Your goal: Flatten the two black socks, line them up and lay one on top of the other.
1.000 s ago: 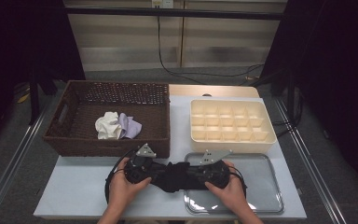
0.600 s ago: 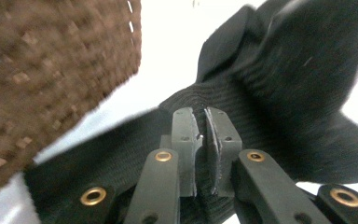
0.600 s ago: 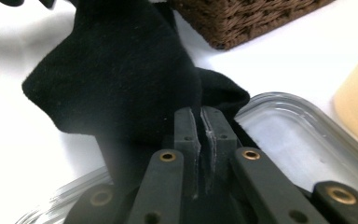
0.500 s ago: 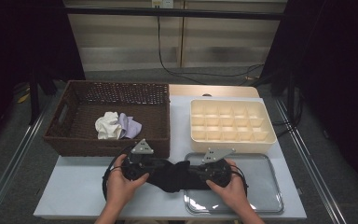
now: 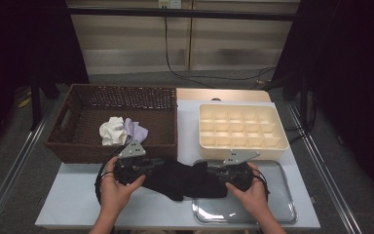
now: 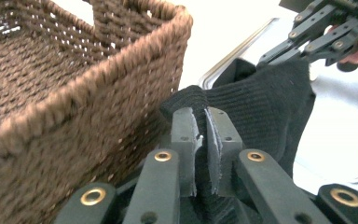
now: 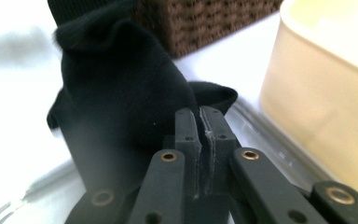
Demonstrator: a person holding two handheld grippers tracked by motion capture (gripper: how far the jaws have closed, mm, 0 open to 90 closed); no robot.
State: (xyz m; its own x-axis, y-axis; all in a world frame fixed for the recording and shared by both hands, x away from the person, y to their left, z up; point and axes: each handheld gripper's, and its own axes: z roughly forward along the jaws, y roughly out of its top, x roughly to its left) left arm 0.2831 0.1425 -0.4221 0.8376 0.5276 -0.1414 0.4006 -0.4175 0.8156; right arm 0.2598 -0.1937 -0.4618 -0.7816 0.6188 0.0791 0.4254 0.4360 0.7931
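A black sock [image 5: 185,179] hangs stretched between my two grippers at the table's front, partly over the metal tray [image 5: 272,207]. My left gripper [image 5: 152,165] is by the basket's front wall. Its jaws have just been closing and now pinch the ribbed end of the sock [image 6: 261,102], the left gripper [image 6: 200,116] showing fabric squeezed between its pads. My right gripper [image 5: 213,171] is shut on the sock's other end. In the right gripper view the right gripper [image 7: 199,114] clamps the black sock [image 7: 121,93]. The right gripper [image 6: 272,55] also appears far off in the left gripper view.
A brown wicker basket [image 5: 78,146] stands at the back left, holding a white cloth [image 5: 112,130] and a lilac cloth [image 5: 136,129]. A cream compartment box [image 5: 243,144] sits at the back right, just behind the tray. The basket's wall [image 6: 74,107] is close to my left gripper.
Both hands have lifted slightly and shifted toward the basket, carrying the sock. The left gripper now sits higher, against the basket's front wall.
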